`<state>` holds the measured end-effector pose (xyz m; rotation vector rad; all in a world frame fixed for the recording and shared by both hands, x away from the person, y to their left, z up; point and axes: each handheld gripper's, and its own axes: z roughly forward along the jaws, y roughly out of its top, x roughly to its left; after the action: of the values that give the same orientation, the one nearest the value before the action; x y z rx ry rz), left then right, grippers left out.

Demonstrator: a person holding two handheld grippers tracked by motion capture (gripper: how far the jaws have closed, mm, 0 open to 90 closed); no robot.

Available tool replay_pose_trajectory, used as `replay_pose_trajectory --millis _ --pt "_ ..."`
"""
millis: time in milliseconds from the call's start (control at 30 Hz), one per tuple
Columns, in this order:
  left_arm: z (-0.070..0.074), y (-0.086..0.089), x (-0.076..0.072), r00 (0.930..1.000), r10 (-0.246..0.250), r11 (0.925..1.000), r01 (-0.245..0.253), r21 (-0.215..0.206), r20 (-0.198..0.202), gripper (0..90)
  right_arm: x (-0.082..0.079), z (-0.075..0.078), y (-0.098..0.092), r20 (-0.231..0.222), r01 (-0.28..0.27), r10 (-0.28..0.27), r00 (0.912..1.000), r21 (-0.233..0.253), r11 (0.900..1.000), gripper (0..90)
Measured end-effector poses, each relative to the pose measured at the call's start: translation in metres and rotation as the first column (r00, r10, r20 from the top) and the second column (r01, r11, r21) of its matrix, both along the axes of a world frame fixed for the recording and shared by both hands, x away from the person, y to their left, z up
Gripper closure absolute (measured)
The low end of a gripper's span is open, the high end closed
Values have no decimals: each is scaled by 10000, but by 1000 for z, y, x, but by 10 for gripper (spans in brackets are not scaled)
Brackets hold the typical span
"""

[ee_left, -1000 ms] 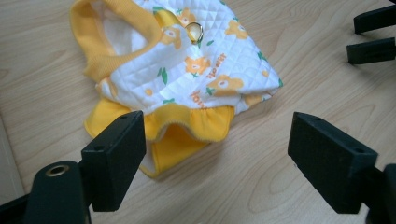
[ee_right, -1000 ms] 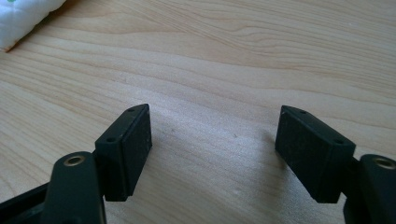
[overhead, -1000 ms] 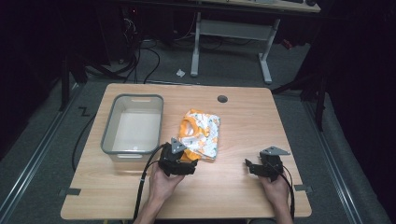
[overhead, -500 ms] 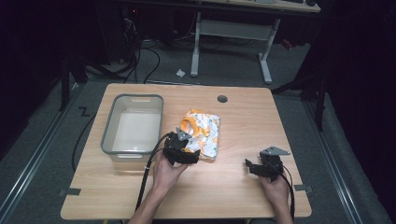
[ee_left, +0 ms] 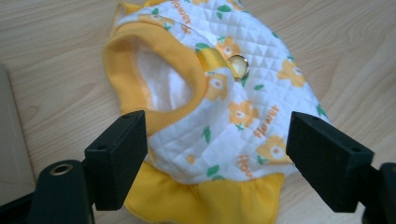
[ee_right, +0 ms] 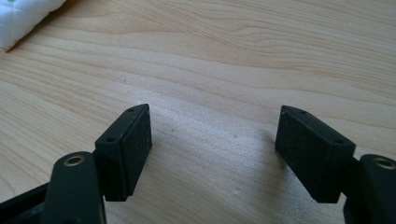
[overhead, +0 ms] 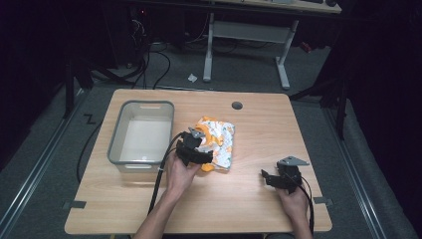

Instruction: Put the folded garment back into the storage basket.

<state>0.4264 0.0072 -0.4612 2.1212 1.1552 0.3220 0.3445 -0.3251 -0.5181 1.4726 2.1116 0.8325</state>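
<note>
Quilted garment (overhead: 217, 142), small and white with orange flowers, green leaves and yellow ribbed trim, lies flat near the middle of a light wooden surface (overhead: 249, 209). In the left gripper view the garment (ee_left: 219, 107) shows a yellow-edged armhole, a yellow frill along its near hem, a small yellow ribbon loop with a shiny round stud, and the word "flower" printed among the blossoms.

Left gripper (overhead: 195, 148) sits at the near left edge of the garment, held in the person's left hand (overhead: 179, 172), whose forearm comes in from the bottom of the high view. Its two black jaws stand wide apart in the left gripper view (ee_left: 215, 154), one on each side of the garment's lower part, with the frilled hem between them. They are not pressed together on the cloth, and whether either touches it cannot be told.

Grey plastic bin (overhead: 119, 144) with an open top stands just to the left of the garment.

Right gripper (overhead: 278, 178) is well apart from the garment, toward the near right of the surface, in the person's right hand (overhead: 294, 204), with a grey three-cornered plate on top. In the right gripper view its jaws are also spread wide (ee_right: 212, 149) with only bare wood grain between them, and a white corner of the garment (ee_right: 23, 14) shows at the upper left.
</note>
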Motion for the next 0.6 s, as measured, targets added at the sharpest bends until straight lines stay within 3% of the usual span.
replay_pose_trajectory --millis 167,300,367,500,600 --pt "-2 -2 8 10000 -14 9999 14 -151 23 209 0 0 0 -2 -1 1 10000 1 10000 273" --pt "-5 -3 13 10000 42 10000 -42 14 -82 204 0 0 0 -9 13 -13 10000 9 10000 273" --pt "-6 -6 20 9997 201 9996 -199 191 -152 205 0 0 0 -2 0 0 10000 3 10000 273" --pt "-6 -8 26 9990 436 9990 -436 22 -120 216 0 0 0 -2 0 0 10000 1 10000 273" --pt "-10 -10 31 9980 561 9983 -557 146 -285 216 0 0 0 -9 12 -12 10000 7 10000 274"
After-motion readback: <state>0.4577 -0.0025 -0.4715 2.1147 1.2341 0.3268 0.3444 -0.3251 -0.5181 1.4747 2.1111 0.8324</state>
